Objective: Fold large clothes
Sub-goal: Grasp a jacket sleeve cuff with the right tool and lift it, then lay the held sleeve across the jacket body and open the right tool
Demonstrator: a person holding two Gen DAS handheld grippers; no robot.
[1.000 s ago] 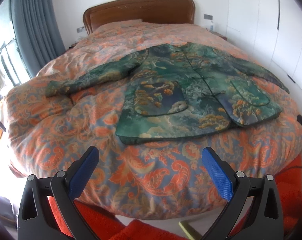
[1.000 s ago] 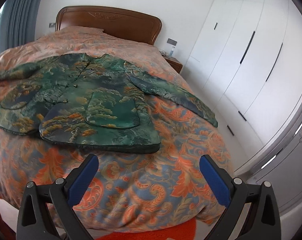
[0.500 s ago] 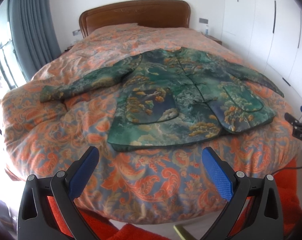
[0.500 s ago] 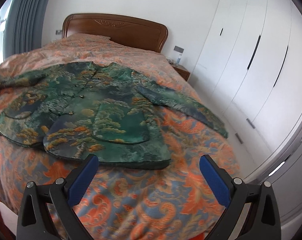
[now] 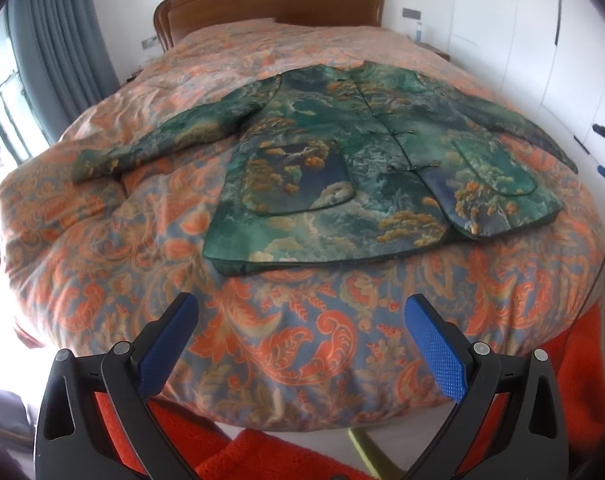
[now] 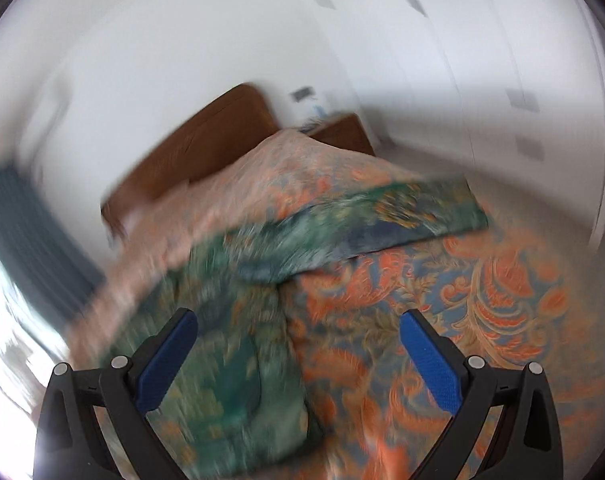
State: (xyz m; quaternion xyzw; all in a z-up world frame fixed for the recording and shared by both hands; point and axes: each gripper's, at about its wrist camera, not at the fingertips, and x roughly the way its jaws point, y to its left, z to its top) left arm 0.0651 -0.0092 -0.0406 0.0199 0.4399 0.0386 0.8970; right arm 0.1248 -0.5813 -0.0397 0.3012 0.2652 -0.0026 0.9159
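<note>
From left wrist, jacket (image 5: 366,168) sharp; right view blurred.

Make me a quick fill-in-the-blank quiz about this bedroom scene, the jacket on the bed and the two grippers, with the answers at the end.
1. The green jacket lies spread flat on the ____.
2. Both the left gripper and the right gripper have their jaws ____.
3. Each gripper's finger pads are coloured ____.
4. The headboard behind the bedspread is made of ____.

Answers: bed; open; blue; wood
</note>
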